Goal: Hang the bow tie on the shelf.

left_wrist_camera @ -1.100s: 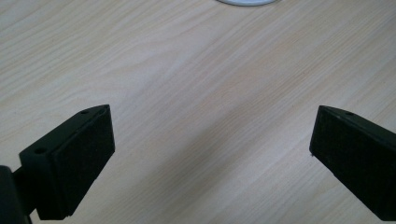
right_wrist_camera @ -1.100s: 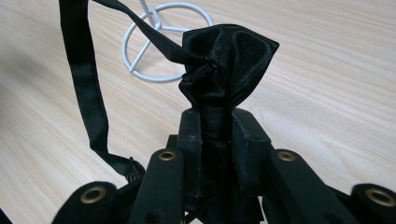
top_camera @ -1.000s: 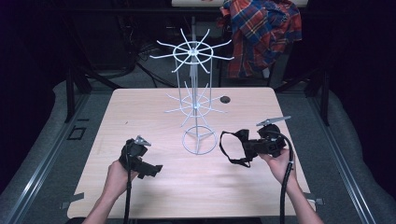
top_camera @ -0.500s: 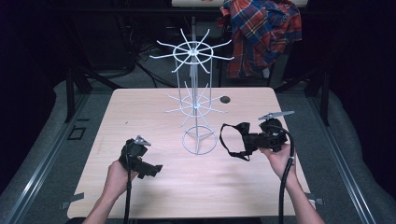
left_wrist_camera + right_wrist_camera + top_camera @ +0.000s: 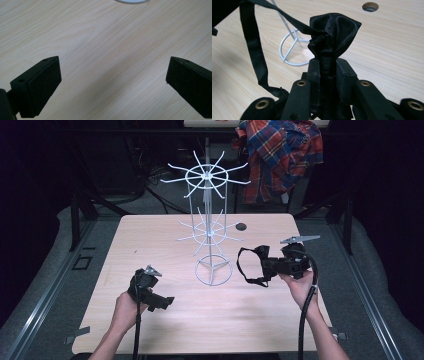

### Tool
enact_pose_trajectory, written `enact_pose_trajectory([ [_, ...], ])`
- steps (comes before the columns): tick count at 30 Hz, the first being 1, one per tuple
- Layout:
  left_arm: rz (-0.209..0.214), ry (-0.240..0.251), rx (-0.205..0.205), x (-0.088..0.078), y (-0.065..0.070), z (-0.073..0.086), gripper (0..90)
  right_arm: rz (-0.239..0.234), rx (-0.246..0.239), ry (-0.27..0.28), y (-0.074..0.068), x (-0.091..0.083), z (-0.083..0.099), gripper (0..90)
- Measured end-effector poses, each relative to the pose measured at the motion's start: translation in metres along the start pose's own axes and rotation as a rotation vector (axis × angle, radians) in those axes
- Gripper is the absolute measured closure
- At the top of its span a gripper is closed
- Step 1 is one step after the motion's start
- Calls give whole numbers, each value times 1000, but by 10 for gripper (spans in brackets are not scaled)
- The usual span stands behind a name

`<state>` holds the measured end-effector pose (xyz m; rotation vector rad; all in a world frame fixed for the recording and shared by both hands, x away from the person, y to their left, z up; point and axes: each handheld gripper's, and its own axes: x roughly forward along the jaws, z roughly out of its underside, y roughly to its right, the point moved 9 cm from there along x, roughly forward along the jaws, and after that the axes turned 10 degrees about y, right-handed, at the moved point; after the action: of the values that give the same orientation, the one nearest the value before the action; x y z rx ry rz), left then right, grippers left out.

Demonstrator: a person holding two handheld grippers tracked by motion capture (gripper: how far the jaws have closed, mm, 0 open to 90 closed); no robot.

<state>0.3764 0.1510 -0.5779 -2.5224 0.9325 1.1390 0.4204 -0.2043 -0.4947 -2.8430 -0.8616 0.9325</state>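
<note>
Already the right gripper has its jaws clamped tight on a black fabric eye mask, strap dangling, just right of the white wire rack on the worktop. Hanging it on a rack arm seemingly remains. Near left, the left gripper rests with jaws wide apart, empty.

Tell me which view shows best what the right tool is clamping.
The right gripper view: the right tool is pinched shut on a black fabric piece, its strap looping away. The high view shows the fabric small and dark beside the white wire rack. The left gripper view shows bare table.
</note>
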Motion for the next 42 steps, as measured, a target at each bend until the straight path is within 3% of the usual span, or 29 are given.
enact_pose_trajectory([
  [18,1,-1,-5,0,-1,1,0,-8,17,51,1,3,-24,750],
  [29,4,-3,-6,0,-1,1,0,-10,52,39,4,22,-29,749],
  [42,0,-4,-4,0,-3,1,0,-11,45,29,-2,45,-34,750],
])
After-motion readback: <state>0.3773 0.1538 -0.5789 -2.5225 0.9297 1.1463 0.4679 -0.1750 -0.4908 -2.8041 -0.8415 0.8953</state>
